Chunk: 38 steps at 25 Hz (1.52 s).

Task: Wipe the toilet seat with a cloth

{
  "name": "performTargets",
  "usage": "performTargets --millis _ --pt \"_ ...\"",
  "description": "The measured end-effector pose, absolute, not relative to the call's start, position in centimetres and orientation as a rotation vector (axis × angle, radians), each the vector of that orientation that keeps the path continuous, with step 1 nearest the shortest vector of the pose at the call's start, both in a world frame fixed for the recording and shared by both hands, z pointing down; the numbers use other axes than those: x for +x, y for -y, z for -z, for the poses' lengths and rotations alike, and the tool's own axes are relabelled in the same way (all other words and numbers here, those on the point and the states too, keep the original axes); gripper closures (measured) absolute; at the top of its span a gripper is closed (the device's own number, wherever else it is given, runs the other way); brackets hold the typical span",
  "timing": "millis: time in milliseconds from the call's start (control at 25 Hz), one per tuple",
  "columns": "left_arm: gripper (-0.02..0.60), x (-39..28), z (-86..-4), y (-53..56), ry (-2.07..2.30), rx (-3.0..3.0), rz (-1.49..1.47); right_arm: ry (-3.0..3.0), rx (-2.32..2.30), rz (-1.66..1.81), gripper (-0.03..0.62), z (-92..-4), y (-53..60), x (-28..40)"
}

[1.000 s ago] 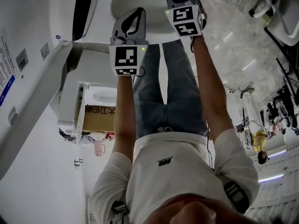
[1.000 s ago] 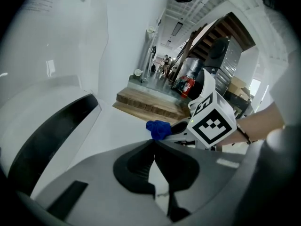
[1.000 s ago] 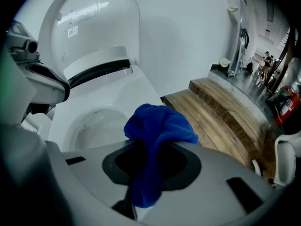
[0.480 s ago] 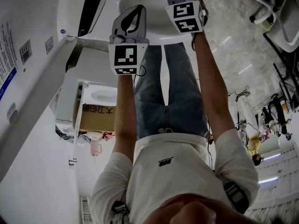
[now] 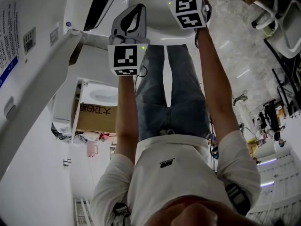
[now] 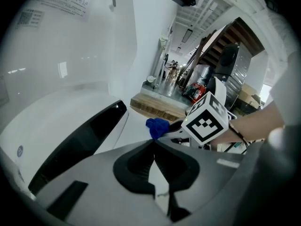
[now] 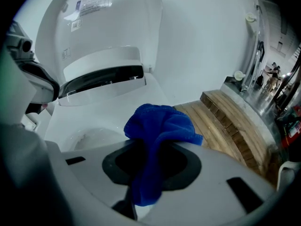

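A white toilet point(image 7: 155, 94) stands with its lid point(image 7: 108, 27) raised and a black strip point(image 7: 103, 79) under the lid's hinge end. The bowl point(image 7: 91, 138) lies just beyond my right gripper point(image 7: 151, 147), which is shut on a bunched blue cloth point(image 7: 160, 124). In the head view the right marker cube point(image 5: 190, 12) sits over the toilet rim point(image 5: 160, 29) at the top edge. My left gripper point(image 5: 135, 11) hovers beside it on the left, jaws shut with nothing between them. The left gripper view shows the cloth point(image 6: 157, 126) ahead, poking past the right cube point(image 6: 207, 121).
A wooden slatted platform point(image 7: 230, 126) lies right of the toilet. Another toilet with a cardboard box point(image 5: 96, 119) and a pink cup point(image 5: 91, 148) stand at the left. White office chairs point(image 5: 282, 18) are at the far right. The person's jeans point(image 5: 169, 88) fill the middle.
Both grippers have shifted up in the head view, toward the toilet; the right gripper's jaws have passed out at the top edge. The cloth stays gripped.
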<state>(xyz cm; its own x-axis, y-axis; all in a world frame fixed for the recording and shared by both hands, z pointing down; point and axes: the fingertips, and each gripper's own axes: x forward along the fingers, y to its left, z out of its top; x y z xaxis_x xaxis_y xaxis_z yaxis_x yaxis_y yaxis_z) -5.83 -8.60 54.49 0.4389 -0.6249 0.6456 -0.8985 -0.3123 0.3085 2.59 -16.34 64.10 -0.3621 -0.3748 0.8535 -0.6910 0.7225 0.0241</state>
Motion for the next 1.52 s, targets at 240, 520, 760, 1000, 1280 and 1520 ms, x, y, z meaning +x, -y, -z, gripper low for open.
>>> performTargets --millis 240,520,760,1000,1280,1520 --pt "0.571 -7.6 -54.3 7.9 1.312 2.026 -0.538 2.011 0.772 -0.379 0.505 -64.0 16.9 0.5" --pt "0.571 -9.9 -54.3 6.7 1.357 1.989 -0.531 2.032 0.733 -0.345 0.505 -64.0 17.2 -2.4" --pt "0.571 -11.5 -54.4 5.6 1.394 1.958 -0.528 2.054 0.701 -0.332 0.505 -64.0 16.7 -4.7" --pt "0.571 -12.3 -54.3 4.4 1.421 1.93 -0.521 2.073 0.643 -0.328 0.505 -64.2 15.2 -6.8" --pt "0.571 -13.5 -54.2 2.9 1.459 1.9 -0.509 2.086 0.61 -0.325 0.505 -64.3 13.7 -8.5" --pt "0.571 -14.7 -54.3 1.2 1.494 1.863 -0.504 2.093 0.559 -0.317 0.504 -64.3 11.9 -9.8"
